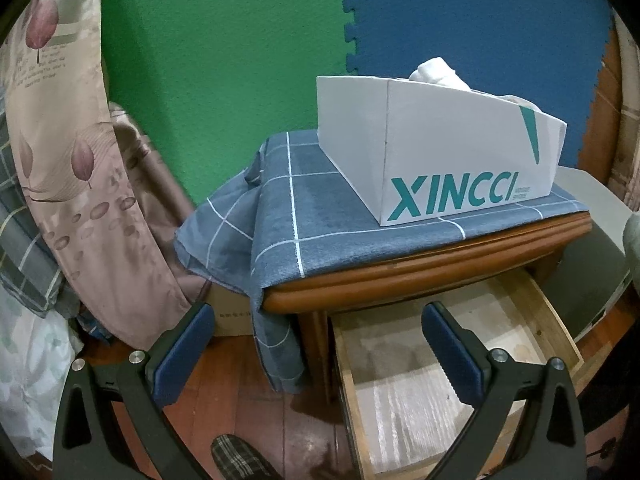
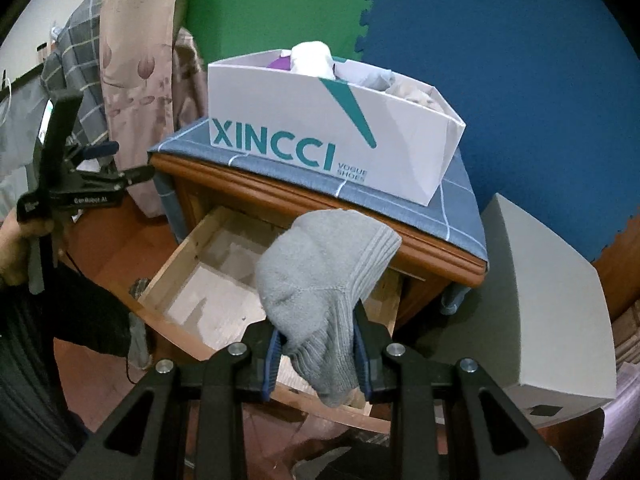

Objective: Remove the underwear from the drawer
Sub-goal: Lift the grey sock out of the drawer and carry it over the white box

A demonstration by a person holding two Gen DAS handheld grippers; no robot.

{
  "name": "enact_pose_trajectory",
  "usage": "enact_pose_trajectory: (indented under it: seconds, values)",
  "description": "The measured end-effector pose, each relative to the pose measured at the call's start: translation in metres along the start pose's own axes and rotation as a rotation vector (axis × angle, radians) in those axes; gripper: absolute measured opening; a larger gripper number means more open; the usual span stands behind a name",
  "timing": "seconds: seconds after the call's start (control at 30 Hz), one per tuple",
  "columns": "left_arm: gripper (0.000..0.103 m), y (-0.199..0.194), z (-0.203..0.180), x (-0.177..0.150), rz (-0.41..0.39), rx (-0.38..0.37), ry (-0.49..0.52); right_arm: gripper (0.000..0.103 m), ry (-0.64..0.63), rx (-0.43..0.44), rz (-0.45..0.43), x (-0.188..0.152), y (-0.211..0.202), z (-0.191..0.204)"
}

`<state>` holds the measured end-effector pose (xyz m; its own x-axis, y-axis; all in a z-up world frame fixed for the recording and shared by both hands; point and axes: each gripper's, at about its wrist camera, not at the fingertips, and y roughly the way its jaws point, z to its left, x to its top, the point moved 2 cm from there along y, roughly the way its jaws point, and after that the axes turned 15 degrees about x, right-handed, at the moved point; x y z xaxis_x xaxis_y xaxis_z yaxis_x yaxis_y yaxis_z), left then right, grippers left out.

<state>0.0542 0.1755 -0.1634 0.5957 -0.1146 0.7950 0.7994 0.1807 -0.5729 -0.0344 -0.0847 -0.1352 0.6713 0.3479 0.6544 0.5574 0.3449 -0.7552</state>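
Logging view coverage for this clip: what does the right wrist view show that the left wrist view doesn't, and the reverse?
Right wrist only: right tongs shut on a grey ribbed knit garment above the drawer, and the left tongs seen from the side. Left wrist only: left tongs open with nothing between them, and a plaid slipper on the floor. Both: the open wooden drawer, nothing visible inside, and the white XINCCI shoe box on a blue checked cloth.

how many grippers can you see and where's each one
2. The right gripper is low in its own view, above the open drawer, shut on a grey sock. The left gripper is open and empty, in front of the nightstand.
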Motion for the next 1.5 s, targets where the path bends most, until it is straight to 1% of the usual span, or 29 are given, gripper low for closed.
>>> enact_pose_trajectory:
  seconds: [0.27, 0.63, 1.1, 1.37, 1.5]
  values:
    - [0.102, -0.001, -0.004, -0.001, 0.002, -0.003, 0.015, 0.03, 0.034, 0.017, -0.052, 0.012, -0.015, -0.008]
    - [0.102, -0.001, -0.012, -0.003, 0.005, -0.006, 0.037, 0.03, 0.054, 0.026, -0.176, 0.058, -0.042, -0.015]
    - [0.102, -0.001, -0.013, -0.006, 0.009, -0.009, 0.048, 0.03, -0.004, 0.027, -0.326, 0.147, -0.076, -0.001]
    - [0.102, -0.001, -0.013, -0.005, 0.01, -0.02, 0.039, 0.03, -0.011, 0.004, -0.397, 0.204, -0.089, -0.013]
    - [0.102, -0.002, -0.013, -0.003, 0.007, -0.03, 0.022, 0.03, -0.004, -0.008, -0.398, 0.229, -0.086, -0.024]
